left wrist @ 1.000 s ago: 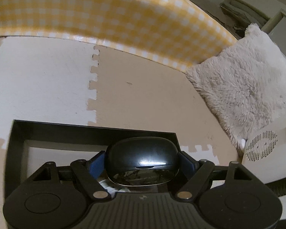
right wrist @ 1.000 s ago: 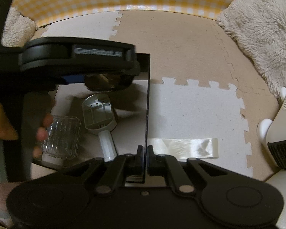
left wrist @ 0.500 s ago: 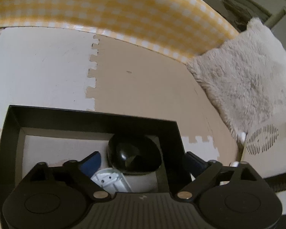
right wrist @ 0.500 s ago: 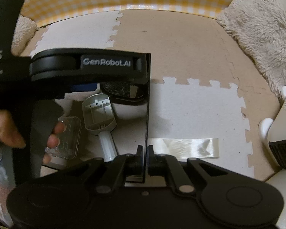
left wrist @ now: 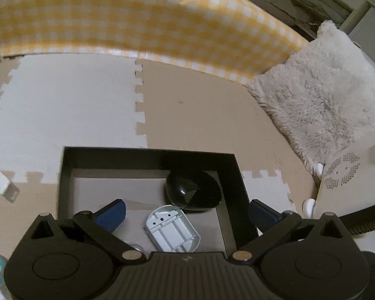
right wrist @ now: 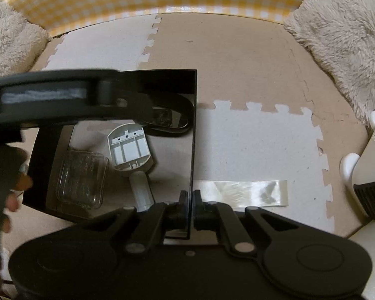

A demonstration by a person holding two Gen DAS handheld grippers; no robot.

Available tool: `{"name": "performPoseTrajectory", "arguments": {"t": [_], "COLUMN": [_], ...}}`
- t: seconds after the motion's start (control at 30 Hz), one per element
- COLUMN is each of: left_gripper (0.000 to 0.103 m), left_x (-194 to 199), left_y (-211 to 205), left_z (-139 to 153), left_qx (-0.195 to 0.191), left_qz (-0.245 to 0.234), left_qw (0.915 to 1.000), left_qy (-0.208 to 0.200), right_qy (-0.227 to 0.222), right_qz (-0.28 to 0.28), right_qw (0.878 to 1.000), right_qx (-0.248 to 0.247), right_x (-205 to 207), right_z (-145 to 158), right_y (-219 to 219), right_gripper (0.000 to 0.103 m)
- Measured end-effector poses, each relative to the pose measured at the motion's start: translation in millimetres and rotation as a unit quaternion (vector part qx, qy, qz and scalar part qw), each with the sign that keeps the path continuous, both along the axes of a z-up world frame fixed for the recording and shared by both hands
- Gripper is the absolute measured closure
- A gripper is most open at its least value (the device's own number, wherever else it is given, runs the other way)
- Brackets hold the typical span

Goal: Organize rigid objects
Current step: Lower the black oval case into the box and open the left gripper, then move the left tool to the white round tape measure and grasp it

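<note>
A black box (left wrist: 147,156) lies on the foam mat. Inside it are a glossy black case (left wrist: 192,191) at the far right corner, a white plastic part (left wrist: 172,230) and a clear plastic container (right wrist: 81,180). My left gripper (left wrist: 186,215) hovers above the box, its jaws opening wide and its blue pads (left wrist: 110,215) holding nothing. The case lies free ahead of them. In the right wrist view the black case (right wrist: 167,120) is partly hidden by the left tool's blurred housing (right wrist: 50,95). My right gripper (right wrist: 190,200) is shut on the box's thin right wall (right wrist: 193,125).
A yellow checked barrier (left wrist: 137,25) bounds the far side. Fluffy cushions (left wrist: 325,95) lie at the right and the left (right wrist: 10,42). A white appliance with a perforated grille (left wrist: 342,170) stands at the right. A strip of clear tape (right wrist: 240,192) lies beside the box.
The left gripper let go of the black case, which now rests in the box. Its jaws spread wide and it drew back and up. The right gripper stayed clamped on the box wall.
</note>
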State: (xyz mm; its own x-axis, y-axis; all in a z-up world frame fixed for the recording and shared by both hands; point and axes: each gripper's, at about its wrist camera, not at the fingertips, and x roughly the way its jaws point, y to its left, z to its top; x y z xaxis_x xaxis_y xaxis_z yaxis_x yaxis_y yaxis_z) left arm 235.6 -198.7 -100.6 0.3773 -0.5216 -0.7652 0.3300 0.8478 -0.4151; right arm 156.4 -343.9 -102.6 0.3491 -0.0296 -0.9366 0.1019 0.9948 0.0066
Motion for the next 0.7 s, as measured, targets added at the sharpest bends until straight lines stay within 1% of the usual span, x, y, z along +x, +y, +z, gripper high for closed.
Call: {"name": "performPoseTrajectory", "arguments": {"t": [0.1, 0.23, 0.4, 0.7], "left_gripper": [0.000, 0.000, 0.000, 0.000], "left_x": [-6, -20, -35, -53], "left_y": [6, 15, 31, 77], "left_z": [10, 24, 34, 51], "left_qx": [0.000, 0.004, 0.011, 0.016], "left_qz": [-0.009, -0.022, -0.036, -0.014], "left_qw": [1.0000, 0.9996, 0.9987, 0.9976], "left_qy": [-0.004, -0.018, -0.035, -0.065], "right_qy": [0.000, 0.002, 0.001, 0.002], "right_qz": [0.001, 0.003, 0.004, 0.005], "right_qw": [1.000, 1.000, 1.000, 1.000], "right_qx": [-0.001, -0.001, -0.002, -0.002], "right_x": [0, -1, -1, -1], "right_z": [0, -1, 0, 0], "right_y": [0, -1, 0, 1], "right_gripper": [0.099, 0.099, 0.099, 0.099]}}
